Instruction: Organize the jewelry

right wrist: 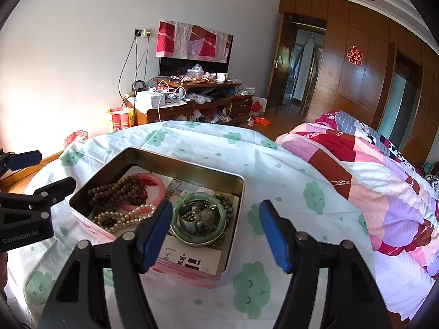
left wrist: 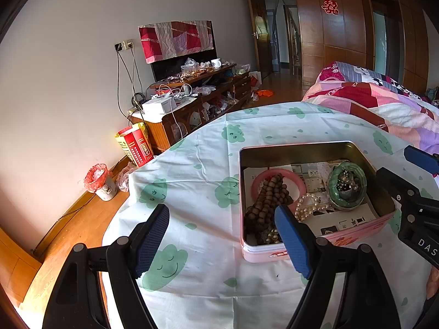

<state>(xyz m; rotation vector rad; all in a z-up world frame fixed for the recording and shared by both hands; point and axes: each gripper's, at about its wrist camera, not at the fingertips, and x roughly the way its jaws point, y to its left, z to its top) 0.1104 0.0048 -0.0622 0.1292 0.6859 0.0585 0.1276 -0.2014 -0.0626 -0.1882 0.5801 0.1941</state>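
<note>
The left hand-held gripper [left wrist: 222,235] is hovering with its fingers spread wide and nothing between them, its right blue pad [left wrist: 295,242] hanging over the near left corner of the pink tin [left wrist: 343,237], while the right hand-held gripper [right wrist: 216,233] is likewise gaping empty, its left pad overlapping the tin's near edge and its right pad off toward 3 o'clock over the cloud-print sheet [right wrist: 288,164]. The jewelry is all lying inside the open tin: brown wooden beads [left wrist: 267,196] draped over a pink bangle [left wrist: 277,181] at about 10 o'clock in the tin, a pearl strand [left wrist: 311,205] near its middle, and a green bangle [left wrist: 347,186] ringing a small heap of dark and metallic pieces at about 2 o'clock. With everything already in the tin, this scene is fitting either a sorting that is under way or one that is ending, so I am judging only the handling. Any grasp is going better if one finger is slipping under a single strand, since the beads and pearls are lying tangled together and may drag each other out; the rigid bangles are offering the surer pinch across the rim. The tin is sitting on soft bedding, so it may be tipping or sliding when pressed.
</note>
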